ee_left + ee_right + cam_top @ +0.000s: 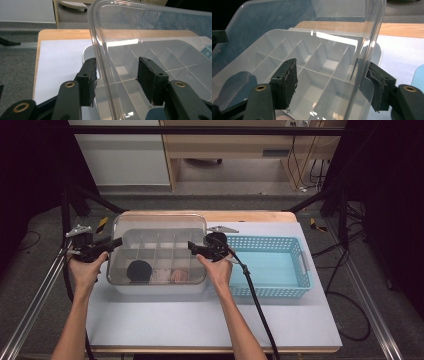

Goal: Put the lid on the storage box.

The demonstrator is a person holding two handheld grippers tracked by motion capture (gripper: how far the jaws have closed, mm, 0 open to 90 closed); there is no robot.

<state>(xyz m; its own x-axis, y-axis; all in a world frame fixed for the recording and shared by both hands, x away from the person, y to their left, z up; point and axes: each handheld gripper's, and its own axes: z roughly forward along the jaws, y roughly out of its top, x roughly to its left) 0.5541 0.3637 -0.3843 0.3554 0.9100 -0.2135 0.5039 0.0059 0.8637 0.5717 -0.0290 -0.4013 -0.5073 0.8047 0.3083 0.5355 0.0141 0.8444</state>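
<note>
Clear lid (159, 225) straddled by both claws (spread) over organizer (155, 287).

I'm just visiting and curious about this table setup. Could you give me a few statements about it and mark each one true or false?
1. The clear lid lies flat on the floor. False: it is up over the divided storage box.
2. Each hand-held gripper, left and right, straddles a lid edge. True.
3. The blue basket holds a black ball. False: it looks empty.
4. A black round item sits in a front compartment. True.
</note>
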